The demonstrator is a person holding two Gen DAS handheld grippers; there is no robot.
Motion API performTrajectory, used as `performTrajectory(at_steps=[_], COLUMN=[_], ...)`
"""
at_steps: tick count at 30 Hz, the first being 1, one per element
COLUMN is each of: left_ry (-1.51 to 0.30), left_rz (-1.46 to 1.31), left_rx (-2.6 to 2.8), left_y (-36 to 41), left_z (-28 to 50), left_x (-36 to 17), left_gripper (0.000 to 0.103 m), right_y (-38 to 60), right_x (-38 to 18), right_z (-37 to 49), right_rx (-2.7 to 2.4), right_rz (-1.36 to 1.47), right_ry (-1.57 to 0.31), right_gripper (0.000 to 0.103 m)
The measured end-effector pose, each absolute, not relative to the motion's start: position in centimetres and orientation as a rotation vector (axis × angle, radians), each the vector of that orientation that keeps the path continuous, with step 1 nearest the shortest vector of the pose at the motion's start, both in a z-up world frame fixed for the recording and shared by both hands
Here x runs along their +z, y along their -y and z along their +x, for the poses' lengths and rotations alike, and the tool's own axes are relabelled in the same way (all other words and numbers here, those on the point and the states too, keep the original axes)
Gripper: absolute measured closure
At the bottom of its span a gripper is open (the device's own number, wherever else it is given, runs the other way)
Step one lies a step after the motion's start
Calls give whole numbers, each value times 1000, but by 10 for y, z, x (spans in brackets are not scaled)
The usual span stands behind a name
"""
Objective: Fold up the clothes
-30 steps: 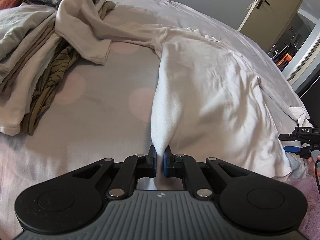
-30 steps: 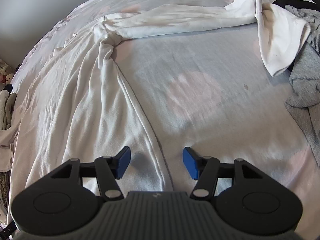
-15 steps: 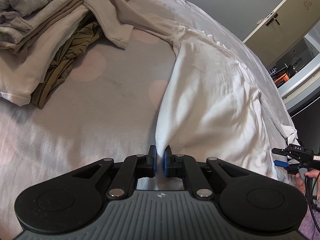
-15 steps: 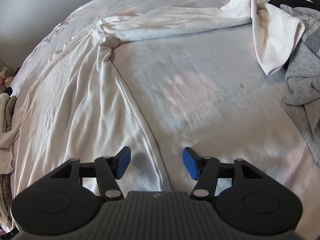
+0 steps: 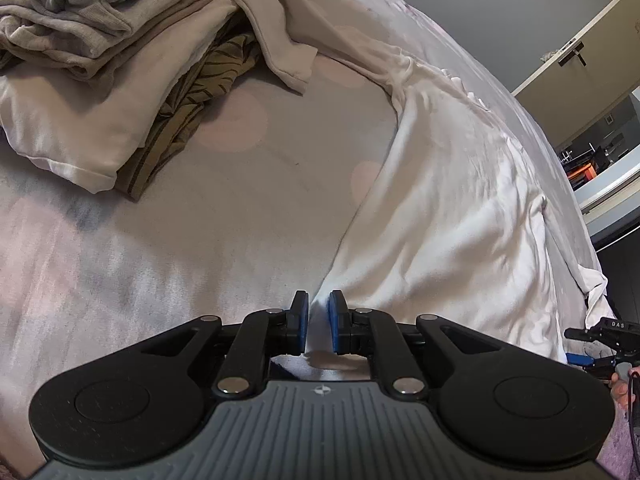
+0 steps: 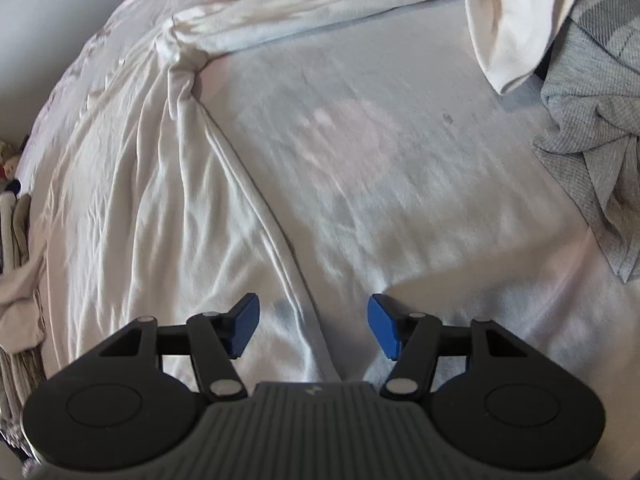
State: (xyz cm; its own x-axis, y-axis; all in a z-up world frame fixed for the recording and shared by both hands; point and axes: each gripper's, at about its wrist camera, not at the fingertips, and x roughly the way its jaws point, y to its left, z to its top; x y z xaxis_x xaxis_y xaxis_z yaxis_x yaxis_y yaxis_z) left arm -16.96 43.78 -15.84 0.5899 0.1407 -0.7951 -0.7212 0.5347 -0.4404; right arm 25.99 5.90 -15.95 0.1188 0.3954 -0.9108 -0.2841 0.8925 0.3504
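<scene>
Left gripper (image 5: 318, 322): my jaws were clamped on a corner of the white garment (image 5: 448, 208).
Right gripper (image 6: 312, 326): my jaws stood wide apart over the garment's edge, holding nothing.
White garment: it lay spread on the bed (image 6: 380, 168), one sleeve (image 6: 320, 12) stretched toward the far side.
Left view only: a folded clothes pile (image 5: 100, 80) and a door (image 5: 576, 60).
Right view only: a grey knit garment (image 6: 592, 112).
</scene>
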Motion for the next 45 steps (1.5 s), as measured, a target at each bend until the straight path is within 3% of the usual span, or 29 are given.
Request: performTrajectory(at_steps=[2,5,7,8,18,24,27,32,33,34,35,40,45], left_ry=[-783,-785,-786,-786,-791,-819,-845,-899,-907,-913,-914,-824,-729], left_rz=[-859,-857,-855,-854,-844,-844,-843,-818,-799,-773,-749,-777,-732], left_rx=[581,576,572,571,550,495,490,468,469,472,474,412,335], left_y=[-438,-437,-437,-437,-435,-426,-423,-416,-414,-411,-409,-411,-415], left_z=[-169,-168,-167,-167,-164,-155,-148,-132,-128,-125,-123,-133,-144], left_x=[-159,-159,-158,-158,-156,-159,-164,-171,-172,-172,-171,-141,-81], left_gripper=[95,95,95,95,92,80,65,64,65,77,98,100,100], right_y=[-69,-84,-89,-91,-62,-46,-50,-52,-52,-52,-52,-48,-33], right_x=[-161,-163,-158,-156,-128,-146,-148,-152,-152,-152,-152,-131,-75], right_z=[256,249,244,242,247,260,259,259,258,258,257,255,246], right_rx=[514,535,570,589,531,468,477,474,473,474,475,499,586], right_rz=[6,-128,-168,-181,-306,-270,-294,-299,-298,-298,-297,-251,-235], right_ry=[-1377,-1375,-1367,-1365,-1251,-1292,-1289,-1290,-1288,-1285,-1282,-1253,-1154], right_gripper=[45,64,90,95,98,98,98,98,98,98,98,98,98])
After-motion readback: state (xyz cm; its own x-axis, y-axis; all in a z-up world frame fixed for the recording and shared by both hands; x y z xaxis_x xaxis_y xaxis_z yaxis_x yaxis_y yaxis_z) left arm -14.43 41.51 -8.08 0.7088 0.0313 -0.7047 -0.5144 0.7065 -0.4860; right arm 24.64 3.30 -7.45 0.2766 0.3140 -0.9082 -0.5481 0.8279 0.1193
